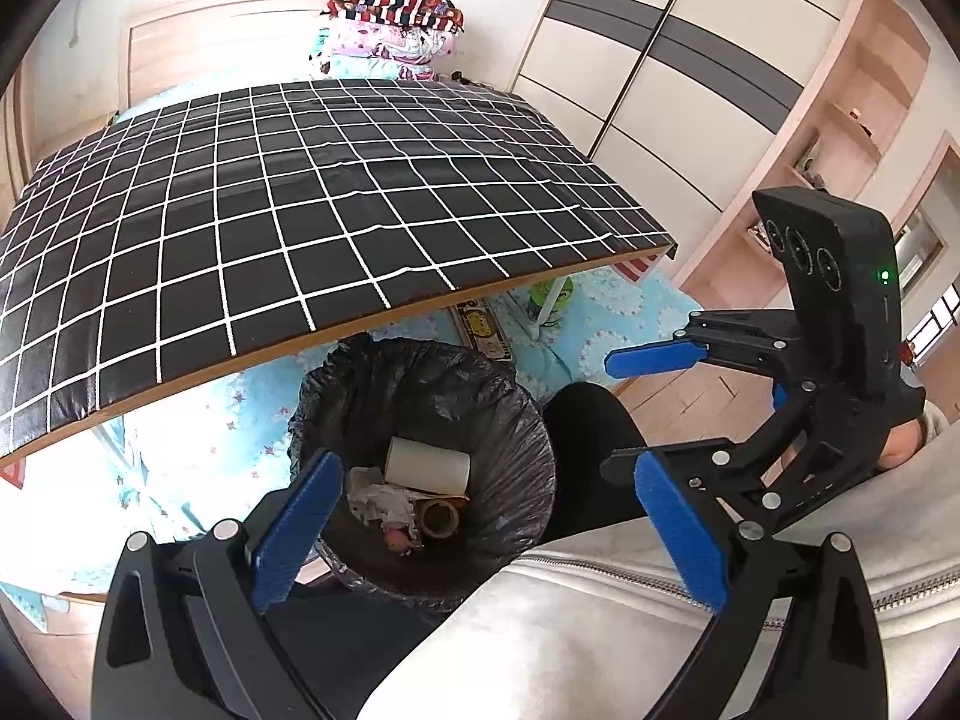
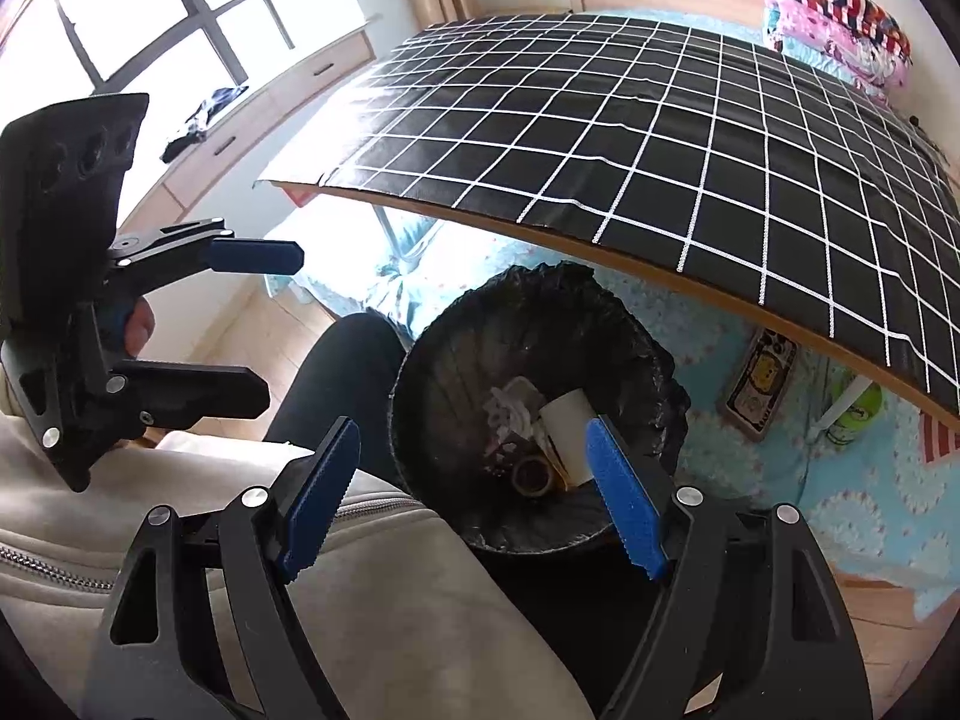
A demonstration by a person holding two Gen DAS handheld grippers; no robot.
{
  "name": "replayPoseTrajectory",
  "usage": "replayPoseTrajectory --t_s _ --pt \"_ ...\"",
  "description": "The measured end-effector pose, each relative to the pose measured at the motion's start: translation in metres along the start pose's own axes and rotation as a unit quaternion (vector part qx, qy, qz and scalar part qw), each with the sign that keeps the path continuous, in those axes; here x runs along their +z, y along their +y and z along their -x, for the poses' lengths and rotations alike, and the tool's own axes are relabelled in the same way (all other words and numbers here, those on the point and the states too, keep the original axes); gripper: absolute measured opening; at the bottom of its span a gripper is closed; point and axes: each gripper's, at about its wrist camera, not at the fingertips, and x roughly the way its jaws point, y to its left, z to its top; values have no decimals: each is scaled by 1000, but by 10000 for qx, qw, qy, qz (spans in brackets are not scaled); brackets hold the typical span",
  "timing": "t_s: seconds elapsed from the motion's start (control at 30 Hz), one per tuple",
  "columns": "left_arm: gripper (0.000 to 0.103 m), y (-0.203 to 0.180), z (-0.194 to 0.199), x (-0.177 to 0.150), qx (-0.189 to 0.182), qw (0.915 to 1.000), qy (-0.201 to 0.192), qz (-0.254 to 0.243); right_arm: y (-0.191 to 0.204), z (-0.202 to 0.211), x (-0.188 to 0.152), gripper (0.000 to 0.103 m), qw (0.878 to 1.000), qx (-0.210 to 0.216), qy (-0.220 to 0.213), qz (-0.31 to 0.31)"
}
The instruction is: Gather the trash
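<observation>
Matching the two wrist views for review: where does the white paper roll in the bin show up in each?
Left wrist view: white paper roll lies low centre, inside the black-lined round trash bin.
Right wrist view: roll sits right of centre, same bin.
Shared landmark: brown tape ring beside it.

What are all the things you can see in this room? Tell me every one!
table: one, black cloth with white grid, above the bin
trash bin: one, black bag liner, on the floor beside the table's edge
paper roll: one, white, inside the bin
tape roll: one, brown, inside the bin
crumpled paper: some, white, inside the bin
folded bedding: one stack, striped and pink, behind the table
green bottle: one, under the table
wardrobe: one, white and grey
left gripper: blue jaws open, empty
right gripper: blue jaws open, empty
</observation>
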Motion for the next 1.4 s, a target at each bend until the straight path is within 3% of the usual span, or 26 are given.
replayPoseTrajectory --t_s 1.4 --pt "95 2 -1 1 50 10000 11 27 5 2 2 77 10000 -7 -69 62"
